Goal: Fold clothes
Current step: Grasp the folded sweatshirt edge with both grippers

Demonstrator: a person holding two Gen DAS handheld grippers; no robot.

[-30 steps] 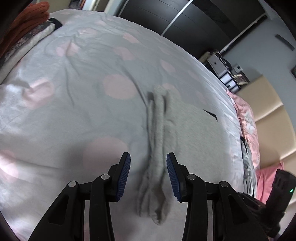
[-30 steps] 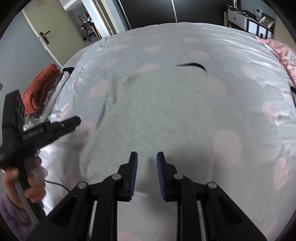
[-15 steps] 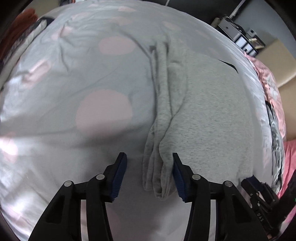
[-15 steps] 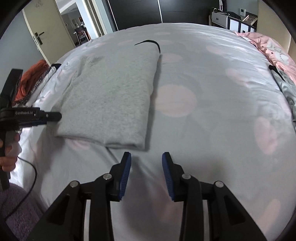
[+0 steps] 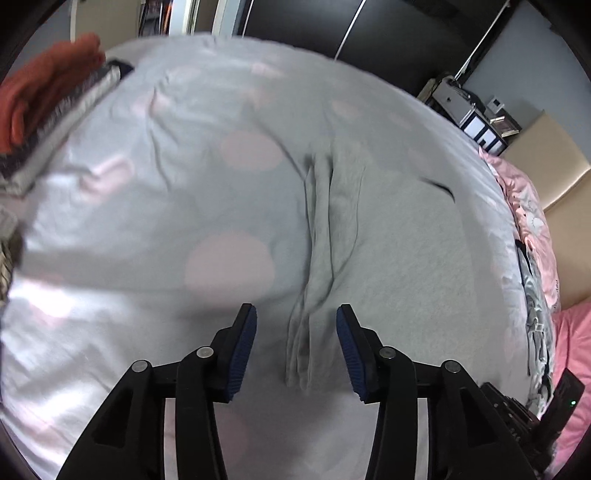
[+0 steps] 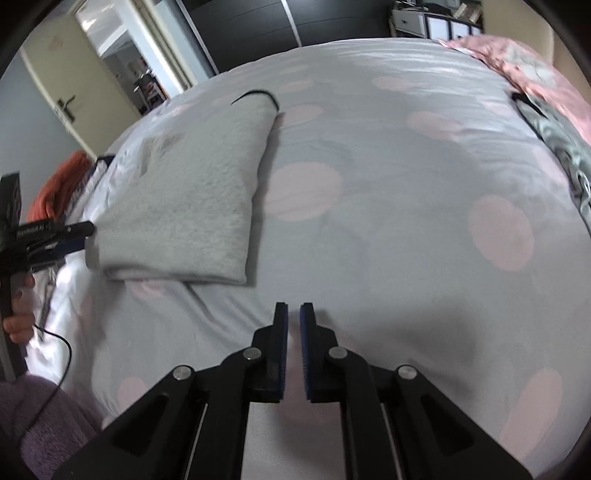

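Observation:
A grey folded garment [image 5: 399, 258] lies on the pink-dotted bed sheet [image 5: 147, 221]. Its bunched left edge [image 5: 314, 258] runs toward me and ends between the fingers of my left gripper [image 5: 295, 350], which is open and low over it. In the right wrist view the same garment [image 6: 192, 199] is a neat rectangle at the left, with the left gripper [image 6: 55, 236] at its near left corner. My right gripper [image 6: 293, 332] is over bare sheet [image 6: 406, 221], right of the garment, jaws almost together with nothing between them.
A stack of folded clothes topped in orange [image 5: 40, 85] sits at the bed's left edge. Pink bedding [image 6: 517, 55] and a grey patterned cloth [image 6: 561, 147] lie along the right side. A dark wardrobe [image 5: 369, 29], a door [image 6: 62, 99] and a purple rug [image 6: 37, 424] surround the bed.
The right gripper's jaws have closed to a narrow gap over the bare sheet. The left gripper has drawn back slightly, its jaws still wide around the garment's bunched edge.

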